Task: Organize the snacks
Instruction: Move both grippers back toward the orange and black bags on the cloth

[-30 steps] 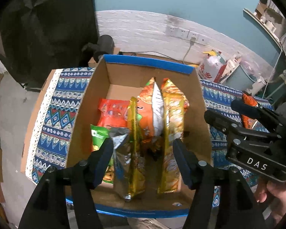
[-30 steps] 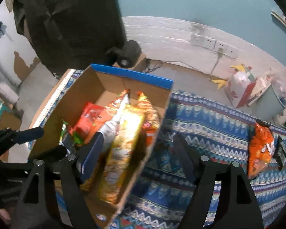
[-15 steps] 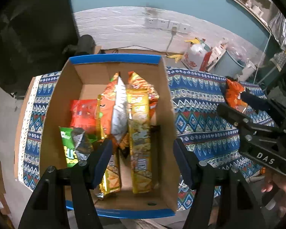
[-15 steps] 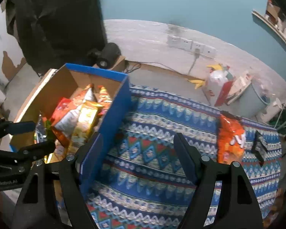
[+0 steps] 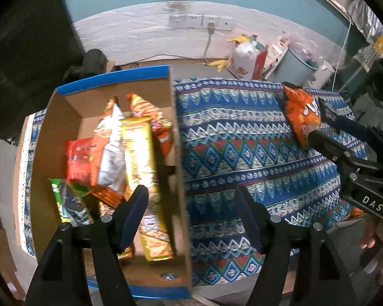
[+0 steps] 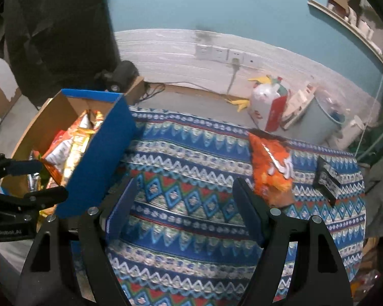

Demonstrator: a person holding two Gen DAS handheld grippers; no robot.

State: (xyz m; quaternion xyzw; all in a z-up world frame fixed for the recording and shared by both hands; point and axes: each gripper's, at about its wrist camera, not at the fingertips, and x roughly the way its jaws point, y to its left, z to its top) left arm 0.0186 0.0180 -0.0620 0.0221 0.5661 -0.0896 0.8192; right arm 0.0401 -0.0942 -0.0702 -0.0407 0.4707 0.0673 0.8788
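Cardboard fills the left side of my left wrist view: an open brown cardboard box with blue outer walls point(image 5: 177, 168) sits on the surface, which is draped in a blue patterned cloth with red diamonds point(image 5: 242, 148). Inside the box, shiny snack packets in orange, gold, red and green point(image 5: 130, 150) stand packed together on edge. My left tongs point(image 5: 192, 214) straddle the box's right wall; their jaws have just been opening and stand apart, gripping nothing. Far right on the cloth lies a crinkled orange snack bag point(image 5: 300, 113), with my right tongs point(image 5: 316, 130) reaching over it.

From my right wrist view, the right tongs point(image 6: 185, 204) hover spread wide over bare cloth, empty. The orange snack bag point(image 6: 270, 168) lies flat just beyond the right finger, a small black rectangular object point(image 6: 326, 178) beside it. The box point(image 6: 99, 150) stands to the left.
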